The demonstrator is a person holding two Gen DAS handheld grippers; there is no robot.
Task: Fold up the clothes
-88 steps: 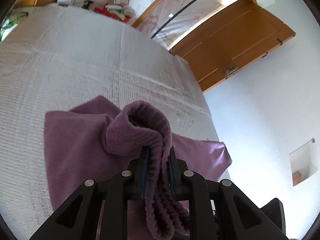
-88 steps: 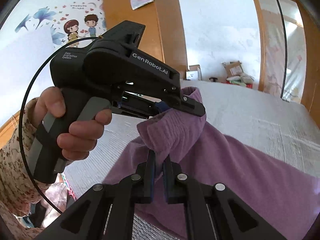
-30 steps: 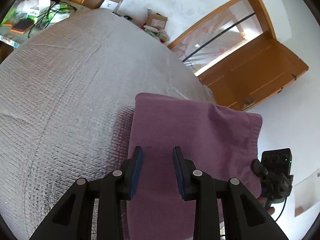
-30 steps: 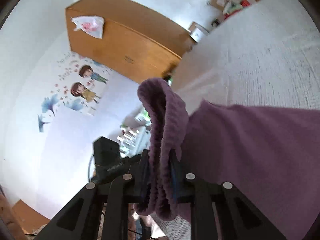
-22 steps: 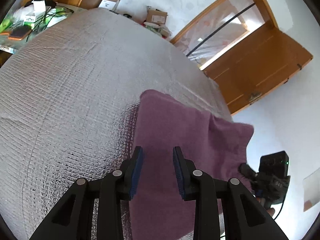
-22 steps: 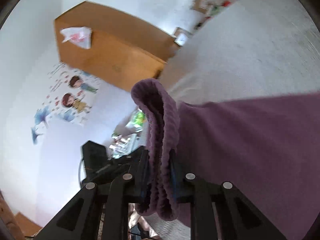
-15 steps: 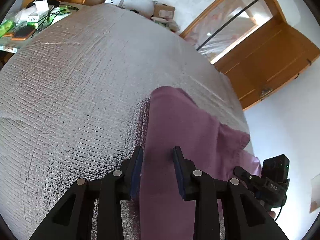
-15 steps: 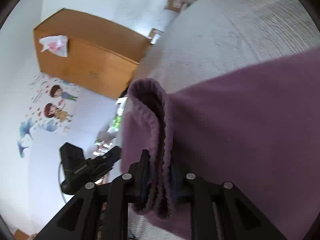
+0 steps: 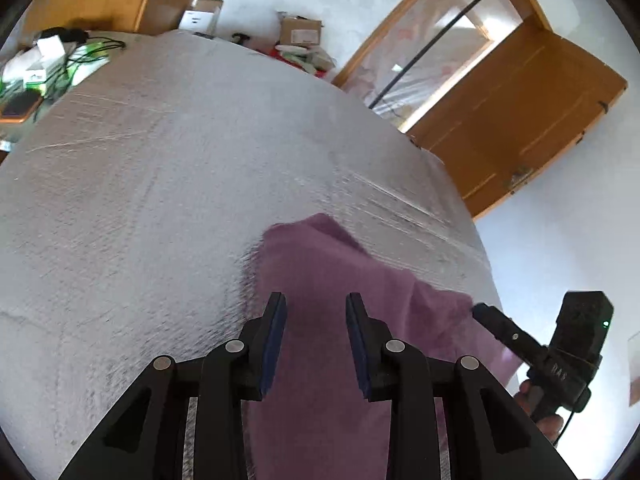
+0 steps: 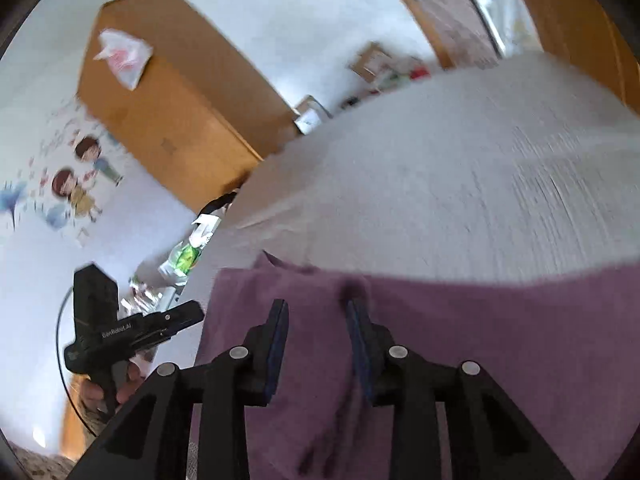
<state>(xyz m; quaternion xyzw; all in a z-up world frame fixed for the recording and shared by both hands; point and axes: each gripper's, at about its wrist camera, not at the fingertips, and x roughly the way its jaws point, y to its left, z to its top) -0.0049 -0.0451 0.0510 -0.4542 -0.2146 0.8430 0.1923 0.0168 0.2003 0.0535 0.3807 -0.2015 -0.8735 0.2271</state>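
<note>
A purple cloth [image 9: 328, 264] lies folded on the bed's pale quilted cover [image 9: 140, 200]. My left gripper [image 9: 316, 304] hovers open over the cloth's left edge, nothing between its fingers. In the right wrist view the same cloth [image 10: 480, 340] spreads flat below my right gripper [image 10: 316, 308], whose jaws are opening. A small ridge of fabric rises by its right finger, but the pads do not press on it. Each view shows the other gripper's black body at the side, held by a hand: right one [image 9: 560, 356], left one [image 10: 120, 332].
The quilted cover [image 10: 440, 180] stretches far beyond the cloth. A wooden door [image 9: 520, 120] and cardboard boxes [image 9: 300, 30] stand past the bed's far end. A cluttered side table [image 9: 40, 68] is at the left; a wooden wardrobe [image 10: 168, 92] stands by a stickered wall.
My right gripper has let go of the purple fold it was pinching and its jaws have parted; the cloth now lies flat. The left gripper stayed open and shifted sideways over the cloth's edge.
</note>
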